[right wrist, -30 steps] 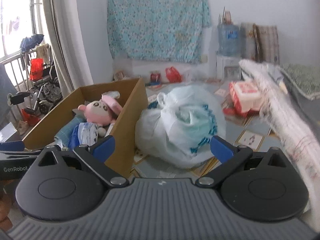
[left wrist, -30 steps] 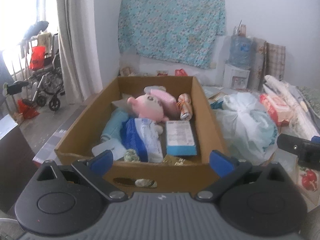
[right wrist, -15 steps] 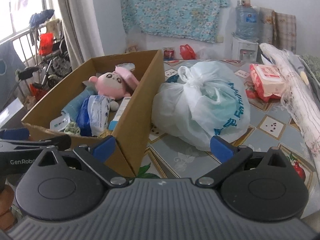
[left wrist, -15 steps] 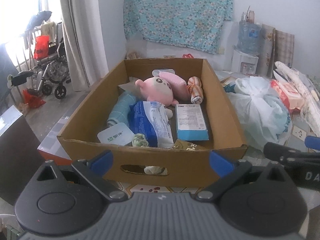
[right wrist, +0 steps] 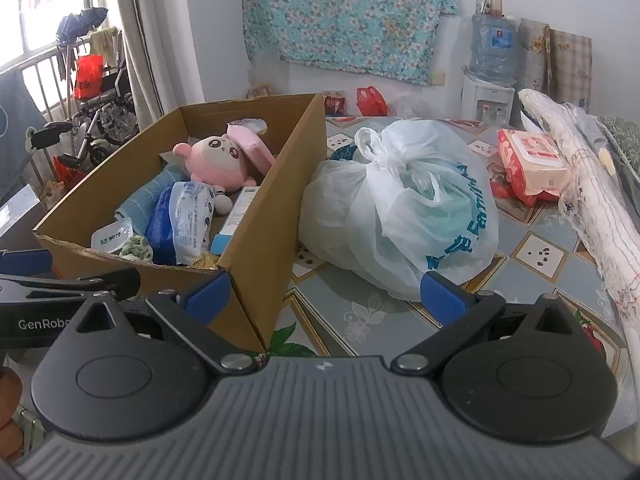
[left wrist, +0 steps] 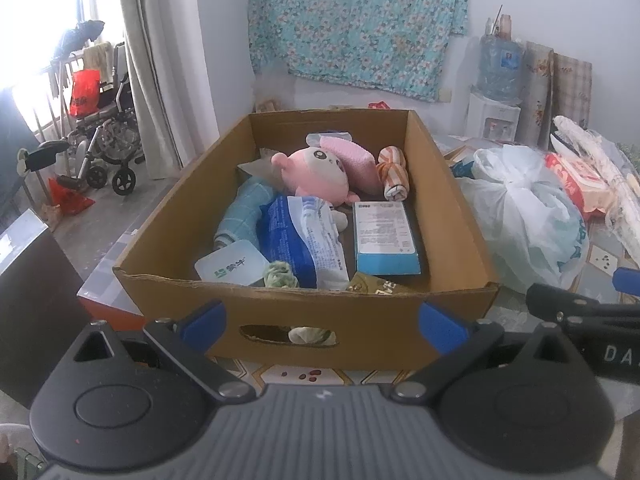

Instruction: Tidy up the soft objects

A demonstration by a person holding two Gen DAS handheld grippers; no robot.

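A cardboard box (left wrist: pixel 308 312) (right wrist: pixel 256 216) stands on the table, holding a pink plush toy (left wrist: pixel 316 176) (right wrist: pixel 216 164), a blue wipes pack (left wrist: pixel 300 240) (right wrist: pixel 180 216), a light blue box (left wrist: pixel 384 236), a rolled teal towel (left wrist: pixel 240 212) and a striped cloth roll (left wrist: pixel 394 174). My left gripper (left wrist: pixel 322 320) is open just in front of the box's near wall, holding nothing. My right gripper (right wrist: pixel 326 294) is open too, empty, near the box's right front corner. A tied white plastic bag (right wrist: pixel 404 204) (left wrist: pixel 524 216) sits right of the box.
A red-and-white wipes packet (right wrist: pixel 532 164) and a long wrapped roll (right wrist: pixel 592 200) lie on the table's right side. A water dispenser (right wrist: pixel 488 80) stands at the back wall. A wheelchair (left wrist: pixel 100 136) is on the floor at left. Bare patterned tabletop (right wrist: pixel 360 312) lies before the bag.
Both grippers have pulled back and risen, so the box and bag now show from higher up and farther off. Both stayed open and empty.
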